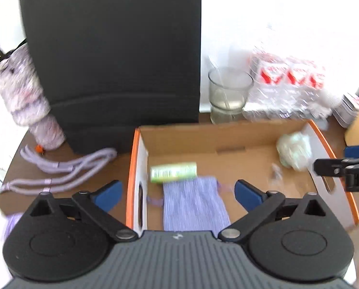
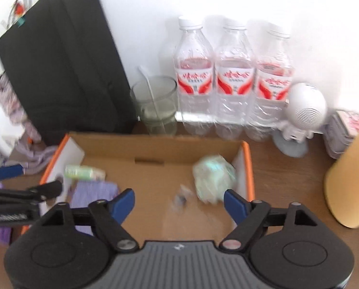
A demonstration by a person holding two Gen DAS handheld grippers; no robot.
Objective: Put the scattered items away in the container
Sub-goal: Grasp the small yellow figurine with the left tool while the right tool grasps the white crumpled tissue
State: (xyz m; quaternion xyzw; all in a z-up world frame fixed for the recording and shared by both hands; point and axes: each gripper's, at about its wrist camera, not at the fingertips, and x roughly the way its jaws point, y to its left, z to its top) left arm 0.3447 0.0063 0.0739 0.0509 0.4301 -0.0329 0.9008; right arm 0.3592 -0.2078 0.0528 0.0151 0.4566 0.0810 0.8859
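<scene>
We see the cardboard box [image 1: 227,134] with orange edges standing open on the brown table [image 1: 102,166], and both claws are above it. The left gripper [image 1: 178,196] has its jaws wide apart with nothing pressed between them; the lilac cloth [image 1: 193,204] lies on the box floor under the gap. Touching the far edge of the cloth lies a green tube [image 1: 173,172] on its side, close to the left wall of the box. Its label has print, but it is too blurred to read.

The right gripper [image 2: 179,201] is also open, its blue pads apart and holding nothing. A crumpled pale green packet [image 2: 214,175] sits in the right far corner of the box, just beside the right wall. A small clear wrapper [image 2: 180,198] lies on the bare middle of the floor, where the most free room remains.

Behind the far box wall the room is tight: a black bag [image 2: 61,67], a glass [image 2: 155,103] with a white stick, and three water bottles [image 2: 234,82] with red and white labels; the writing is not legible. Left of the box, a lilac cord [image 1: 66,168] lies loose on the table.
</scene>
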